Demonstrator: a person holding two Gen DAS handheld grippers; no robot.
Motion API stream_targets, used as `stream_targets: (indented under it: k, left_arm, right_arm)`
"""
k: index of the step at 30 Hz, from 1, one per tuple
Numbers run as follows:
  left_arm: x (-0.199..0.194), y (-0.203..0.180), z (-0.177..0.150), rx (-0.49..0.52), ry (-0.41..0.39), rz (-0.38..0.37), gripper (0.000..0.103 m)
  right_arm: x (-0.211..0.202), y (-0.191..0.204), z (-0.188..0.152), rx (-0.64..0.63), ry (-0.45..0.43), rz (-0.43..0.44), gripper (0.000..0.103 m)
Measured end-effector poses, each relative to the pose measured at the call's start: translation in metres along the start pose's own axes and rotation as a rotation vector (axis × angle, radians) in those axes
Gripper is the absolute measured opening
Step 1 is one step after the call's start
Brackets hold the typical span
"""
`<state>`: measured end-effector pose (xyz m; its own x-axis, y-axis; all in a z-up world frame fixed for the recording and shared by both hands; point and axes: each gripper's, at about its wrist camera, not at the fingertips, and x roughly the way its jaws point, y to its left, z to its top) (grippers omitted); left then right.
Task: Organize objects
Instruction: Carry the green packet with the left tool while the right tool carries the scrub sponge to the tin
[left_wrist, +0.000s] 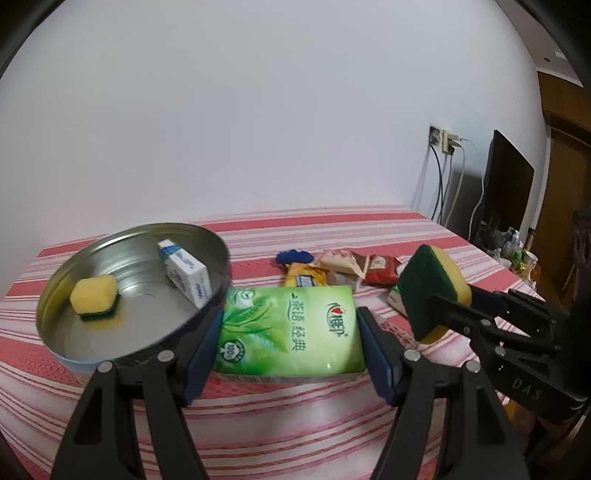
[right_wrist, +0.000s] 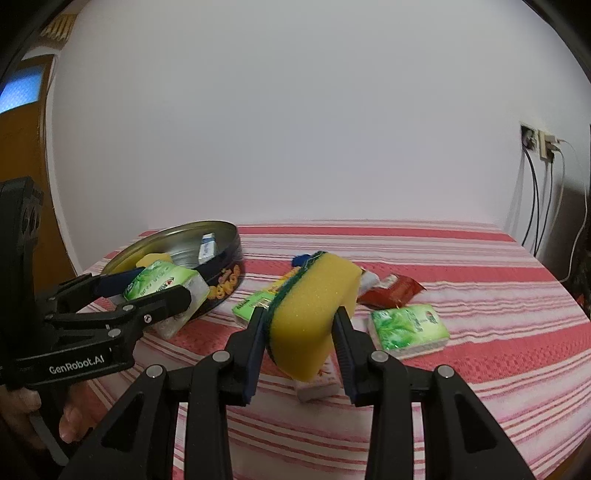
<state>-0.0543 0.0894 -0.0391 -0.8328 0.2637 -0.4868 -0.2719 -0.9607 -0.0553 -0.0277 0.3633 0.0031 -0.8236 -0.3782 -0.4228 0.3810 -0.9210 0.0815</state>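
My left gripper (left_wrist: 290, 317) is shut on a green tissue pack (left_wrist: 291, 332), held just above the striped cloth beside a round metal tin (left_wrist: 221, 254). Inside the tin lie a yellow sponge (left_wrist: 94, 297) and a white box (left_wrist: 186, 273). My right gripper (right_wrist: 301, 314) is shut on a yellow sponge with a green scouring side (right_wrist: 310, 321), lifted off the table. In the right wrist view the left gripper (right_wrist: 155, 291) and its tissue pack (right_wrist: 162, 280) hang in front of the tin (right_wrist: 225, 280). The left wrist view shows the right gripper (left_wrist: 454, 306) and its sponge (left_wrist: 432, 288) at the right.
Another green tissue pack (right_wrist: 408, 326), a red sachet (right_wrist: 391, 291), a green packet (right_wrist: 251, 304) and a small box (right_wrist: 317, 384) lie on the red-striped cloth (right_wrist: 480, 369). Snack packets (left_wrist: 332, 269) sit behind. A dark monitor (left_wrist: 509, 184) and wall cables (left_wrist: 443, 177) stand at the right.
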Motion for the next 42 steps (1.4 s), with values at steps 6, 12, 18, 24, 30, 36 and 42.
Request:
stream_targets:
  k: [6, 12, 18, 24, 30, 36, 42]
  left_arm:
    - [-0.008, 0.016, 0.005, -0.022, -0.029, 0.029, 0.071]
    - [-0.017, 0.04, 0.009, -0.052, -0.061, 0.076, 0.071]
    - [-0.023, 0.067, 0.012, -0.089, -0.083, 0.132, 0.071]
    - [-0.024, 0.087, 0.01, -0.109, -0.08, 0.179, 0.071]
    - [-0.024, 0.101, 0.013, -0.121, -0.084, 0.202, 0.071]
    - [-0.018, 0.112, 0.013, -0.136, -0.072, 0.222, 0.071]
    - [-0.017, 0.119, 0.012, -0.139, -0.069, 0.239, 0.071]
  right_arm:
    - [0.002, 0.013, 0.008, -0.034, -0.009, 0.021, 0.038]
    - [0.005, 0.026, 0.02, -0.065, -0.019, 0.05, 0.038]
    - [0.009, 0.046, 0.036, -0.108, -0.031, 0.084, 0.038]
    - [0.022, 0.066, 0.045, -0.142, -0.026, 0.119, 0.038]
    - [0.032, 0.081, 0.054, -0.167, -0.019, 0.145, 0.038]
    - [0.036, 0.094, 0.062, -0.193, -0.02, 0.163, 0.038]
    - [0.041, 0.105, 0.068, -0.212, -0.022, 0.172, 0.038]
